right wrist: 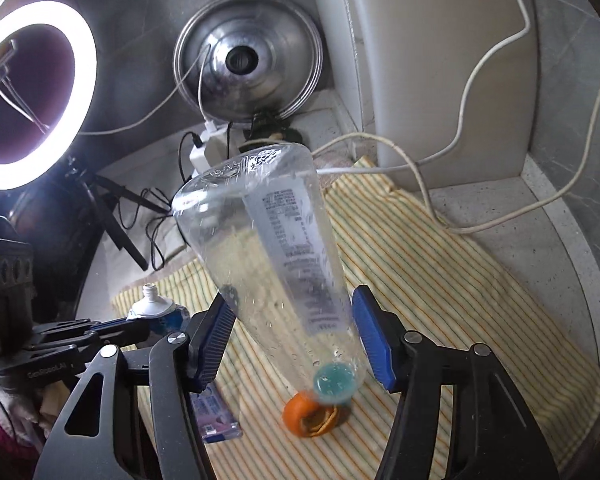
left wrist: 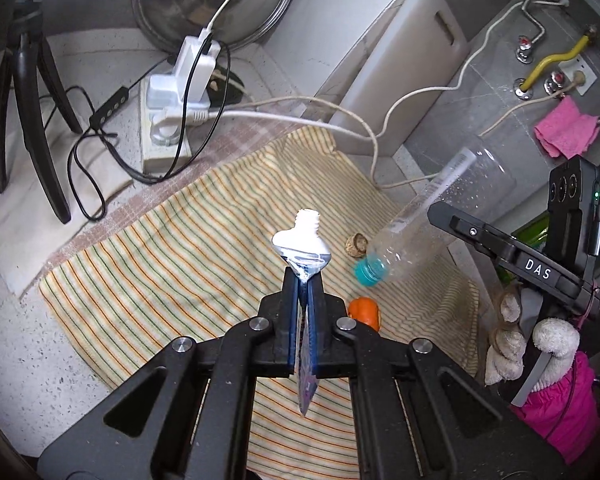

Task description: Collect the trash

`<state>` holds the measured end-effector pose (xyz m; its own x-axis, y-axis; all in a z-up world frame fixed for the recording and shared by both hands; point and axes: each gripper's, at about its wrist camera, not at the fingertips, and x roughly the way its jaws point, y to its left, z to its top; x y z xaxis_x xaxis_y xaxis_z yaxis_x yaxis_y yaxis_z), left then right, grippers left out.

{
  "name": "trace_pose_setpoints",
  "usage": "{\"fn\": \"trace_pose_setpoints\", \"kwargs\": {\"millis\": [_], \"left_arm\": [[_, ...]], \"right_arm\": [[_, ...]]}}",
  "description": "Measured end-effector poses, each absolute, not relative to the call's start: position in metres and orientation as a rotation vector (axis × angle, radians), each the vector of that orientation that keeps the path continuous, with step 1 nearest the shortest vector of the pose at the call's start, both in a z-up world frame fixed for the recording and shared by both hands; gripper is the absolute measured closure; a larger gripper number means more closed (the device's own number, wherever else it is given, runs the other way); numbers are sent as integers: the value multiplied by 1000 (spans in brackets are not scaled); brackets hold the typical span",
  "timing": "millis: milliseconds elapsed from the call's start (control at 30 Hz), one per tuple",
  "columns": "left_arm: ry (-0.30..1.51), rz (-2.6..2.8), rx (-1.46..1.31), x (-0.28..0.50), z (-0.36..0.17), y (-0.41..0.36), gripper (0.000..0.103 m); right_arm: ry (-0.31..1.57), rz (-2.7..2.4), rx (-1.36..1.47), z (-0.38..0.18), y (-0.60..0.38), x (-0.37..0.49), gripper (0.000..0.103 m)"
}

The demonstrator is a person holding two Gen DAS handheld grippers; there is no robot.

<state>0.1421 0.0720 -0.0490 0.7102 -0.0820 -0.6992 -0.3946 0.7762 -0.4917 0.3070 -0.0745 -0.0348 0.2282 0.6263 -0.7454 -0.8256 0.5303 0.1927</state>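
My left gripper [left wrist: 303, 280] is shut on a flattened toothpaste tube [left wrist: 302, 246], white capless nozzle pointing away, held above the striped cloth [left wrist: 172, 240]. It also shows in the right wrist view [right wrist: 156, 308]. My right gripper [right wrist: 296, 336] holds a clear plastic bottle [right wrist: 276, 248] between its blue pads [right wrist: 372, 336], teal cap [right wrist: 332, 384] down and blurred, base tilted up. The bottle also shows in the left wrist view [left wrist: 428, 216]. An orange peel [right wrist: 310, 416] lies on the cloth under the cap. A small brown nut shell [left wrist: 356, 245] lies beside it.
A power strip with chargers and cables [left wrist: 172, 96] sits at the cloth's far left. A steel pot lid [left wrist: 216, 0] and a white cutting board [left wrist: 404, 68] lean on the back wall. A ring light [right wrist: 32, 96] stands left. A pink rag [left wrist: 566, 130] lies right.
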Motion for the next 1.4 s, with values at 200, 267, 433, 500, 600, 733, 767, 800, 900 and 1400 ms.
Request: {"fn": "trace_pose_setpoints", "kwargs": {"millis": [200,267,433,500,600,733,767,800,900,1400], "left_arm": [[741,171,-638,137,-29,69,101],[731,162,-635,134,-23,69,101],[728,138,-610,128,-15,65,101],[731,130,-605,125,-14,65,101],[734,117,-602,117,-13,65,101],[743,97,-590,104,-12,66,101],[746,92,-585,101,-12,66,101],[748,86,-583,97,-12,67,101],[756,69,-577,84,-13,68,101],[795,-3,-542,6,-19,76,101]], "right_arm": [[815,987,-224,-18,-93,295,46],[799,974,-211,-13,-98,293,46],[792,963,-135,-2,-117,287,46],[788,964,-113,2,-126,282,46],[785,963,-88,6,-136,271,46],[804,956,-42,7,-147,255,46],[807,954,-32,6,-150,251,46],[809,949,-22,6,-152,246,46],[810,937,-3,6,-158,229,46],[847,872,88,-5,-171,127,46]]}}
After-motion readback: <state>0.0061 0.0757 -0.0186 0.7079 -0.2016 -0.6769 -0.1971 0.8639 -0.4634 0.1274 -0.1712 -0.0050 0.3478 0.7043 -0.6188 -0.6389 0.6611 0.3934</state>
